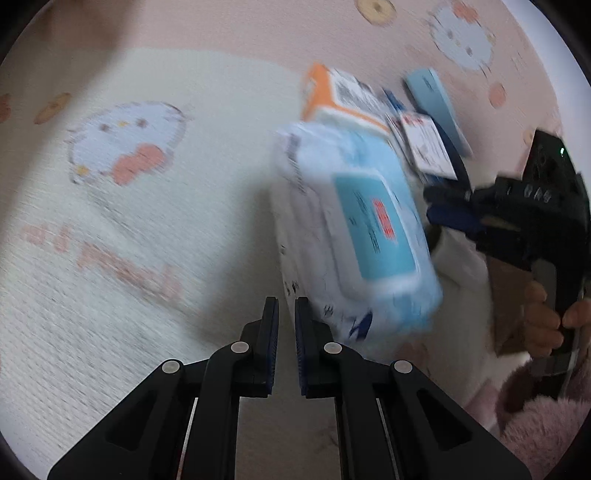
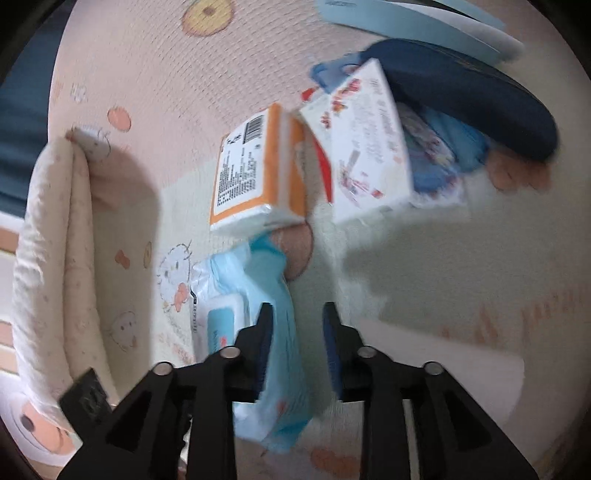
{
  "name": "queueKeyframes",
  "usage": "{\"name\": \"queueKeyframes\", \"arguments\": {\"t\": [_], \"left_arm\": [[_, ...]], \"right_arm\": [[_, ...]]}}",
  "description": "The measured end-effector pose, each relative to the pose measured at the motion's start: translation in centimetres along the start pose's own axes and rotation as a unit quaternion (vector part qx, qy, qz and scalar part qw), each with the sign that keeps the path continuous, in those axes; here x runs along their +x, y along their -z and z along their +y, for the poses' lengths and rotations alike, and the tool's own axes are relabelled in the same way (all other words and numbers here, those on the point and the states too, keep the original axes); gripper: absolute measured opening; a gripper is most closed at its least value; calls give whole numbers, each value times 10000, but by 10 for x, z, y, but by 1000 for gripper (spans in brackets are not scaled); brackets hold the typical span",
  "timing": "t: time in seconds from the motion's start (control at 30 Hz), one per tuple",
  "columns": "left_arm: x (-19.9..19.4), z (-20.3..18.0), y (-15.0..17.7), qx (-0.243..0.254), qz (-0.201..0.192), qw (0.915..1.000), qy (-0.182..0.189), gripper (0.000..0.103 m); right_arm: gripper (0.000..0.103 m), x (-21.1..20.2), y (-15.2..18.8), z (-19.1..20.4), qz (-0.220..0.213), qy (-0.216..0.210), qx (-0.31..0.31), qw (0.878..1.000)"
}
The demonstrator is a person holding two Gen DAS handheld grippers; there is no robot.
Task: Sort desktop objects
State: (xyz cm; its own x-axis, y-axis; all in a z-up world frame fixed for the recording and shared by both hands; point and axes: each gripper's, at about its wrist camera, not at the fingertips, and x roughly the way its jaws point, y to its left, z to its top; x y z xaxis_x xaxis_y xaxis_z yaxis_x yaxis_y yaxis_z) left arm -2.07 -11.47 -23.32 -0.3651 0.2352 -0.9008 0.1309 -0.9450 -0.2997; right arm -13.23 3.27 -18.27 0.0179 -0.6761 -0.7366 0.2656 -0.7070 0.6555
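A blue and white wet-wipes pack (image 1: 354, 229) lies on the cartoon-print cloth, just right of my left gripper (image 1: 286, 306), whose jaws are nearly together and hold nothing. In the right wrist view the pack (image 2: 258, 295) lies under and between the fingers of my right gripper (image 2: 297, 314), which is open around it. Beyond it sit an orange and white tissue pack (image 2: 255, 170) and a white printed box (image 2: 365, 147). The right gripper also shows in the left wrist view (image 1: 447, 206), beside the pack.
A dark blue pouch (image 2: 469, 96) and a light blue booklet (image 2: 413, 18) lie behind the box. A rolled cream cloth (image 2: 55, 258) runs along the left. The cloth surface (image 1: 129, 240) stretches to the left of the pack.
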Motion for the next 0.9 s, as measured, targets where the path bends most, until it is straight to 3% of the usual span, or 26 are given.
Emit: {"name": "queueKeyframes", "arguments": {"t": [0.1,0.2,0.3,0.47,0.77,0.9], "left_arm": [[6,-8,2,159,136,9994,-276,12],[-1,-5,-2,12,-18,9995,-326,17],[-15,9,-7,-436,-282,9986,-51,34],[-21,19,-15,-763,-440,9959,223,45],[0,13,-31,-960,-286,9932,601,49],[7,13,-41,-1114,-232,9888,970,49]], "right_arm": [[41,-18,14,0,-138,-165,19,9998],[51,-27,24,14,-154,-120,-427,9989],[54,-27,29,26,-88,-253,-798,9964],[54,-10,26,26,91,-188,-734,9971],[54,18,23,18,356,-91,-572,9977],[55,32,21,19,386,-102,-519,9979]]}}
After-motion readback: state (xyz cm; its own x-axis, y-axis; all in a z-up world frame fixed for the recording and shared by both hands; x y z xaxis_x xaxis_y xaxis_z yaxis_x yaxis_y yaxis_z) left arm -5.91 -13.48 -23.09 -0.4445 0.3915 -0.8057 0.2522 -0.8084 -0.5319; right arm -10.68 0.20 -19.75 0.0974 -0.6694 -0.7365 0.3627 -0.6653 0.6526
